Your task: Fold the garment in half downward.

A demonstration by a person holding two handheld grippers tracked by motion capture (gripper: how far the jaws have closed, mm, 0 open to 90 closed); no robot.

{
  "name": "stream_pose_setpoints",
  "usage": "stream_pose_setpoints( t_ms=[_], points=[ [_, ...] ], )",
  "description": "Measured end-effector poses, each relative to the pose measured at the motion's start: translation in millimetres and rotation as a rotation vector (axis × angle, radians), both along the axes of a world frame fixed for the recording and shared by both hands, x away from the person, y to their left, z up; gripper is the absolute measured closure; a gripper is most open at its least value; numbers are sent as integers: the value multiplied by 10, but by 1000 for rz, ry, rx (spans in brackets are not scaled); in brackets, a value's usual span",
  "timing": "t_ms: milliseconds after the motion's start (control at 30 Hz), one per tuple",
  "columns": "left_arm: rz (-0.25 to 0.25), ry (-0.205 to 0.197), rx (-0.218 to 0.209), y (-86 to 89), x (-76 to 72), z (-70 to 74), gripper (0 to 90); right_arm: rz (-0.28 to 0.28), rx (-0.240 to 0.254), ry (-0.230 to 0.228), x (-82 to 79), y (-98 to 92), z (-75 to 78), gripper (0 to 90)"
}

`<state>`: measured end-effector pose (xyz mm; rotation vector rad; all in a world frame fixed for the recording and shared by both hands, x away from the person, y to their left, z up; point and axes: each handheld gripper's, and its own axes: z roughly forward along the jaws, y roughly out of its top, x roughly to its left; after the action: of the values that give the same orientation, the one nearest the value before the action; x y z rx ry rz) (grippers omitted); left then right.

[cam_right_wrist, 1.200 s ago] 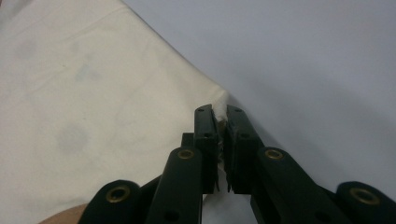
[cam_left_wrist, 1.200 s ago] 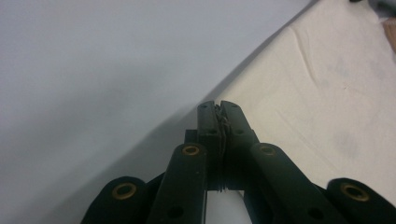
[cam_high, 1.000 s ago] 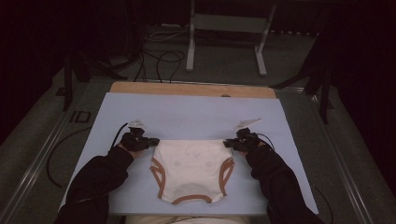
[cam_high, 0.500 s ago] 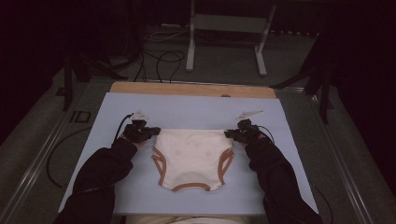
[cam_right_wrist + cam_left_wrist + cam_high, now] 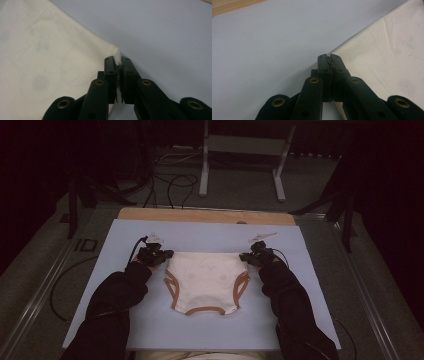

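A small white pair of briefs (image 5: 205,280) with orange-brown leg trim lies flat on the pale blue mat (image 5: 210,237), waistband toward the far side. My left gripper (image 5: 161,255) is shut on the waistband's left corner. In the left gripper view its jaws (image 5: 329,57) are pressed together at the edge of the white cloth (image 5: 387,50). My right gripper (image 5: 248,257) is shut on the waistband's right corner. The right gripper view shows a tuft of cloth (image 5: 50,55) pinched between the jaws of that gripper (image 5: 117,59).
The mat covers a wooden table top (image 5: 200,215) whose far edge shows. Black-sleeved forearms (image 5: 117,295) come in from the near edge. Beyond the table, cables (image 5: 175,182) and a white metal stand (image 5: 245,150) rest on the grey floor.
Both grippers have slid the briefs away from the person, toward the far side of the mat. The garment stays spread flat between them.
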<state>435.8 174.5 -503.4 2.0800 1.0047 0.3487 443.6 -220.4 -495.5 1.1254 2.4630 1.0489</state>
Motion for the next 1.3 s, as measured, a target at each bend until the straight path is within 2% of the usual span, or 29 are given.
stream_pose_setpoints(
  t_ms=[233, 367, 667, 833, 933, 1133, 1200, 1233, 1267, 1300],
  points=[
    [15, 8, 19, -31, 93, -79, 888, -22, -9, 3, 114, 36, -65, 850],
    [23, 12, 10, -34, 116, -110, 888, -32, -11, 14, 149, 40, -104, 850],
    [24, 8, 26, -59, 167, -150, 886, -54, 1, 19, 182, 30, -125, 848],
    [38, 9, 16, -79, 207, -149, 886, -61, -14, 20, 214, 38, -134, 843],
    [32, 9, 36, -93, 224, -145, 885, -60, -16, 21, 223, 36, -143, 841],
    [39, 17, 38, -101, 226, -149, 874, -63, -13, 30, 234, 36, -163, 833],
    [38, 17, 39, -105, 224, -141, 865, -61, -9, 29, 236, 40, -165, 813],
    [41, 13, 44, -108, 223, -133, 834, -63, -4, 29, 239, 43, -158, 737],
    [45, 13, 46, -110, 223, -128, 834, -63, -4, 29, 239, 43, -158, 737],
    [50, 16, 43, -109, 224, -120, 766, -65, 5, 26, 238, 47, -140, 660]
  ],
)
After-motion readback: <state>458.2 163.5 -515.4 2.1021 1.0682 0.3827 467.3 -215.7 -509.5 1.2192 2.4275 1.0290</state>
